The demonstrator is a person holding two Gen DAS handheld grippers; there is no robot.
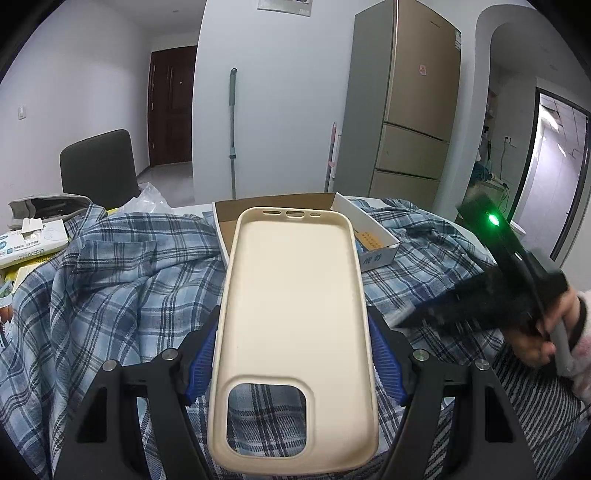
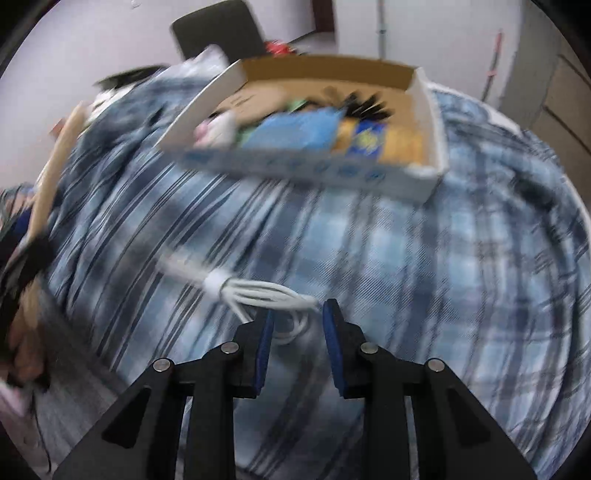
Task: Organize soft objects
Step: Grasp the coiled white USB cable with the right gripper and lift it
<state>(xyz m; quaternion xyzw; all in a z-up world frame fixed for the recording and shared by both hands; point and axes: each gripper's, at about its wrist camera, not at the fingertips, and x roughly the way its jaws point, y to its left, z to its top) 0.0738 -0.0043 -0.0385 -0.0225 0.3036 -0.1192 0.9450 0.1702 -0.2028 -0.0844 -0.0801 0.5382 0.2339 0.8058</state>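
Left wrist view: the left gripper (image 1: pixel 291 354) clamps a cream phone case (image 1: pixel 295 332) between its blue pads, above the plaid cloth (image 1: pixel 110 288). Past the case's far end sits the open cardboard box (image 1: pixel 373 236); to the box's right, a hand (image 1: pixel 543 332) carries the right gripper.

Right wrist view, blurred: the right gripper (image 2: pixel 297 314) hangs with jaws parted and gripping nothing, just nearer than the box (image 2: pixel 428 177), its tips at a bundled white cable (image 2: pixel 258 291) lying on the cloth.

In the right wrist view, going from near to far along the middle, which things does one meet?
Right hand-held gripper → white cable on the plaid cloth → cardboard box → dark chair.
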